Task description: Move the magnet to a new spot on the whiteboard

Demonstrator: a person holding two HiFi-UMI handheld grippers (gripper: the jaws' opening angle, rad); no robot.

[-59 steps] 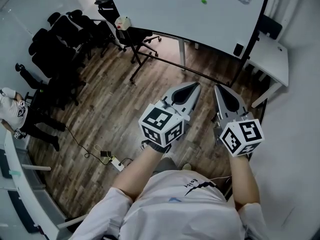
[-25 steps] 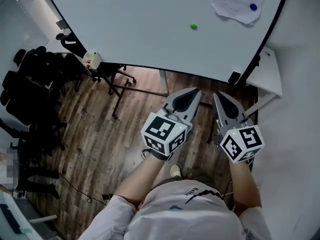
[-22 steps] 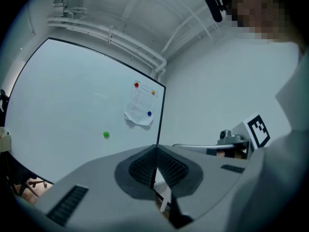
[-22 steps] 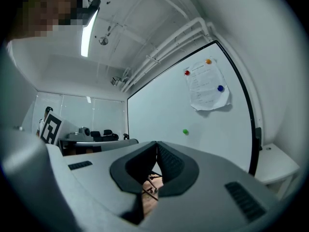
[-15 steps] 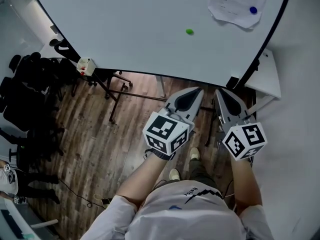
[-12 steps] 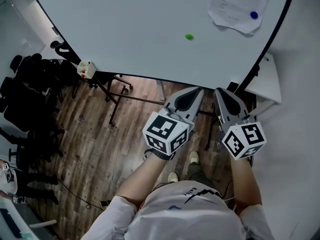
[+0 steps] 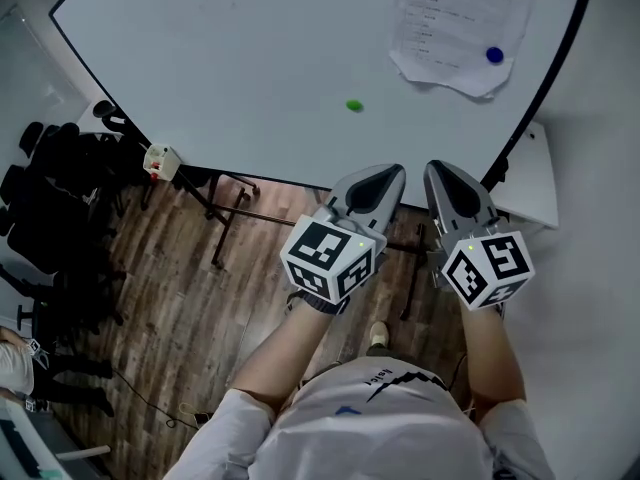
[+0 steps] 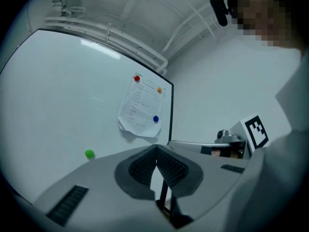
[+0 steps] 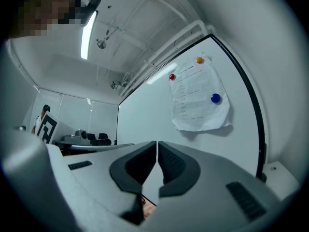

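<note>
Whiteboard (image 7: 250,68) nearer; chairs (image 7: 48,203) at left; wood floor (image 7: 175,308)

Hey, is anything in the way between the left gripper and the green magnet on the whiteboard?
Nothing visible. The left gripper, jaws shut and empty, faces the whiteboard with only open air and bare board before the green magnet. The pinned sheet of paper hangs further right, apart from it.

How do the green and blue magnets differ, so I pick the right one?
The green magnet sits alone on bare whiteboard; the blue magnet pins a paper sheet. Green is lower and further left than blue. Both are small round buttons on the board.
</note>
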